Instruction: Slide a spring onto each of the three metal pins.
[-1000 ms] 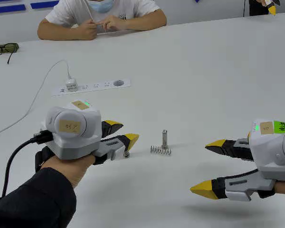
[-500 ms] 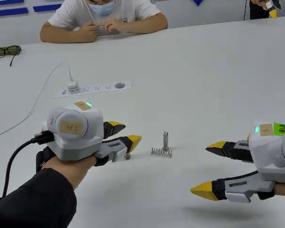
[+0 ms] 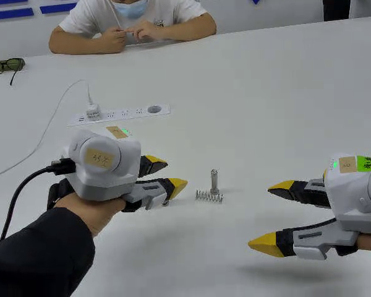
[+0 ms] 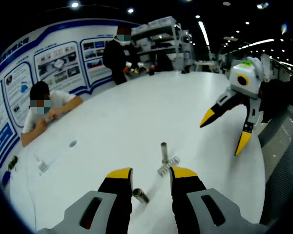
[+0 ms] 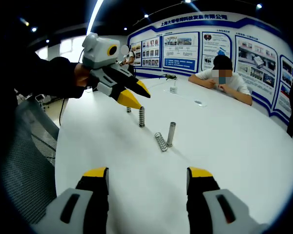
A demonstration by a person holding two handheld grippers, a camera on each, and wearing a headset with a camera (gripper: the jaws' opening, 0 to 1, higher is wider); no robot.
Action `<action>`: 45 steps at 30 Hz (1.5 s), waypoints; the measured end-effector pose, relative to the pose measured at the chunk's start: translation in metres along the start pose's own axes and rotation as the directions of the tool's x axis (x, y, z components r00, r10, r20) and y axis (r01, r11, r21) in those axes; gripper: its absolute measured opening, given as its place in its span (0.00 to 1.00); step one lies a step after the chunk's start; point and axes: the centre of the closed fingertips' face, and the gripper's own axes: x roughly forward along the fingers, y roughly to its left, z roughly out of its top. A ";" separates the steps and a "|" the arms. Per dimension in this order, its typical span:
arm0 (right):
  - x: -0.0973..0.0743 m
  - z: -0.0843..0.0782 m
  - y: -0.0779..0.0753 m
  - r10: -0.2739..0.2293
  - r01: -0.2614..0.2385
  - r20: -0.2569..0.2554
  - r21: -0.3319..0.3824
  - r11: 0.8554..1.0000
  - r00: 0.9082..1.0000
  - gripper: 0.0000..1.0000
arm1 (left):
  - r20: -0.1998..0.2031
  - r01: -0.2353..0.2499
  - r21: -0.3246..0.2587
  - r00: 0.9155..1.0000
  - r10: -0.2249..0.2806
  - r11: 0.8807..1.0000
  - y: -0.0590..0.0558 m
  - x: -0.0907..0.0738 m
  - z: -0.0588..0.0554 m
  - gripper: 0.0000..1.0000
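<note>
A bare metal pin (image 3: 214, 181) stands upright mid-table, with a loose spring (image 3: 209, 196) lying flat at its foot. Both also appear in the left gripper view as the pin (image 4: 164, 152) and spring (image 4: 168, 165), just beyond my left gripper (image 4: 151, 172), which is open. Low between its jaws sits a short pin (image 4: 140, 196). In the right gripper view a pin wearing a spring (image 5: 141, 117) stands under the left gripper (image 5: 132, 95), with a smaller one (image 5: 128, 110) behind. My right gripper (image 3: 269, 215) hangs open to the right of the bare pin (image 5: 171, 134).
A white power strip (image 3: 120, 113) with a plug and cable lies behind the left gripper. Dark glasses (image 3: 3, 63) rest at the far left. A person (image 3: 133, 25) sits at the table's far side with hands on it.
My left gripper has risen slightly and shifted right, and in the head view it now covers the sprung pin that showed under its lower jaw. The right gripper has barely moved.
</note>
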 end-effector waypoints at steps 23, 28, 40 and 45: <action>-0.001 -0.001 -0.003 -0.008 0.008 0.005 0.013 1.000 1.000 0.66 | -0.162 0.188 0.146 0.973 -0.164 0.971 -0.013 0.030 -0.009 0.29; -0.001 -0.001 -0.004 -0.011 0.011 0.007 0.017 1.000 1.000 0.66 | -0.185 0.214 0.159 0.966 -0.184 0.964 -0.014 0.036 -0.010 0.29; -0.001 -0.002 -0.005 -0.012 0.012 0.006 0.021 1.000 1.000 0.66 | -0.262 0.275 0.197 0.940 -0.220 0.941 -0.017 0.050 -0.020 0.27; -0.002 -0.003 -0.005 -0.014 0.014 0.004 0.023 1.000 1.000 0.66 | -0.280 0.299 0.191 0.930 -0.240 0.935 -0.021 0.055 -0.023 0.26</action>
